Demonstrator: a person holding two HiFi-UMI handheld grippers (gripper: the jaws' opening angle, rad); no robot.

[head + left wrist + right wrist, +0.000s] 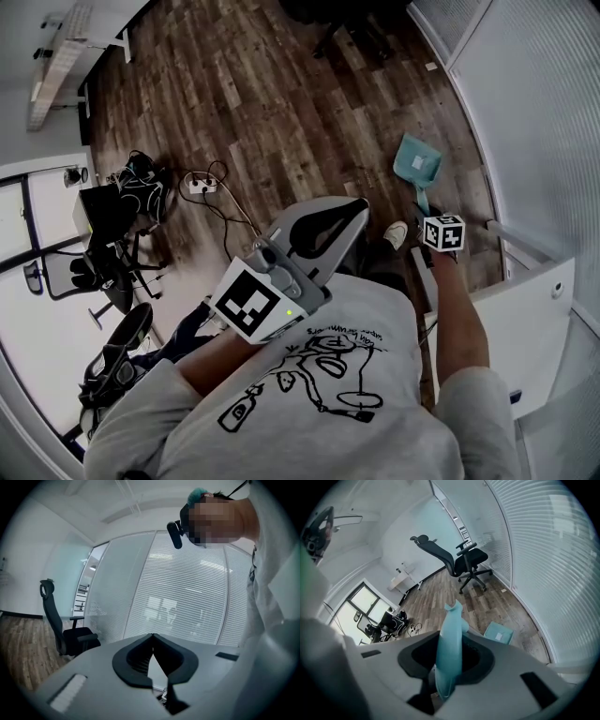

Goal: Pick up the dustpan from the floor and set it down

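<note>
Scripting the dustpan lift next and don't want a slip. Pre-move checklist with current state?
1. Jaws of the right gripper on the dustpan handle: ok, the handle sits between them.
2. Grip firm enough to lift: cannot tell.
3. Pan off the wooden floor: cannot tell; it looks to be down.
4. The left gripper out of the way: ok, jaws together, empty, held by the torso.
5. Room around the pan: ok, bare floor around it, though the glass partition stands close beside it.
</note>
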